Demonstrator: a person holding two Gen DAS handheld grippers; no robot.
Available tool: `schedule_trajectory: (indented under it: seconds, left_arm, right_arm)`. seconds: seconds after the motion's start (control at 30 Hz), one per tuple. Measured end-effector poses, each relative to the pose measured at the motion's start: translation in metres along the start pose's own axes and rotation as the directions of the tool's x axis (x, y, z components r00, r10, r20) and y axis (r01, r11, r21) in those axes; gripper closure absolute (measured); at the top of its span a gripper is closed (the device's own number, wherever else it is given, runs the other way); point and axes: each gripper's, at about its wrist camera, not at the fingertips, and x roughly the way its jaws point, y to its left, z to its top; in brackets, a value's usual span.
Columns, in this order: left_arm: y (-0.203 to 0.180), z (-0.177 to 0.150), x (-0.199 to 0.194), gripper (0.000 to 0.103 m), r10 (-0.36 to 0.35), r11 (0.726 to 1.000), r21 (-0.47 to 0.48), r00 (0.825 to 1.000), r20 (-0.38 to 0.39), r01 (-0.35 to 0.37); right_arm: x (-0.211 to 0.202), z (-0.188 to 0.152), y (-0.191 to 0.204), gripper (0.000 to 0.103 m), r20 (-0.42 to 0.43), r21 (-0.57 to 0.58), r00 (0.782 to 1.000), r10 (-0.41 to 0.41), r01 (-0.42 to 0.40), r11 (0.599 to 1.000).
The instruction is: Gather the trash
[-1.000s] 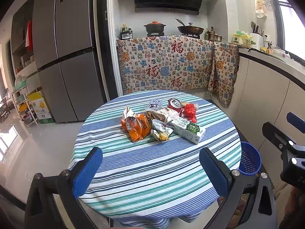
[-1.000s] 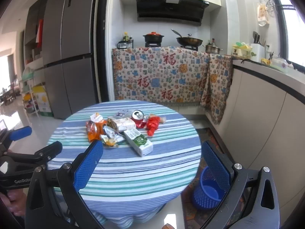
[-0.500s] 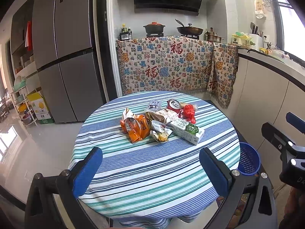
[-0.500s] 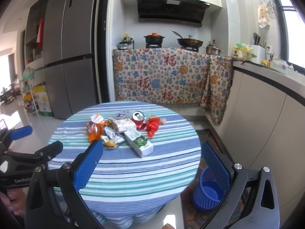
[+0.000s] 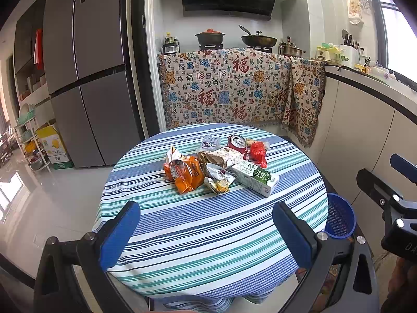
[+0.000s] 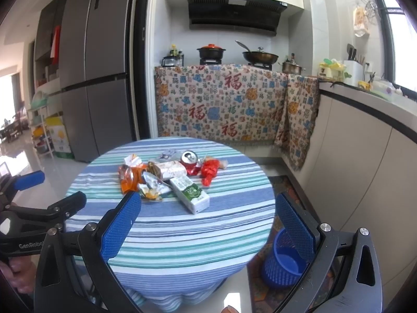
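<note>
A heap of trash lies mid-table on the striped round table [image 5: 208, 234] [image 6: 182, 234]: an orange snack bag [image 5: 186, 173] [image 6: 130, 177], a green-and-white milk carton [image 5: 255, 178] [image 6: 189, 191], a red can [image 5: 237, 142] [image 6: 189, 159], a red wrapper [image 5: 258, 151] [image 6: 209, 170] and a crumpled foil wrapper [image 5: 217, 180] [image 6: 151, 189]. My left gripper [image 5: 207, 234] hangs open over the near edge, nothing between its blue pads. My right gripper [image 6: 207, 224] is open too, short of the carton. A blue mesh bin [image 5: 338, 217] [image 6: 285, 259] stands on the floor right of the table.
A grey fridge [image 5: 86, 78] stands back left, a cloth-draped stove counter [image 5: 234, 91] behind the table, white cabinets [image 6: 365, 182] along the right. A shelf rack and yellow box [image 5: 52, 143] sit far left. Each gripper shows at the other view's edge.
Both grippers have drifted slightly, so the table and trash sit a touch lower in the right view. Both stay open and the trash has not moved.
</note>
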Motion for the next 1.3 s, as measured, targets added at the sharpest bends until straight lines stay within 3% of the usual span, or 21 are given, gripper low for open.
schedule_trajectory:
  seconds: [0.9,1.3]
  left_arm:
    - [-0.002,-0.005,0.004,0.000,0.004,1.000,0.007,1.000,-0.016,-0.004]
    - [0.005,-0.012,0.048,0.000,-0.007,1.000,-0.001,0.995,-0.100,0.007]
  right_arm:
    - [0.009,-0.007,-0.001,0.000,-0.022,0.002,1.000,0.017,-0.017,1.000]
    - [0.045,-0.012,-0.008,0.000,-0.072,-0.009,0.997,0.037,-0.038,0.999]
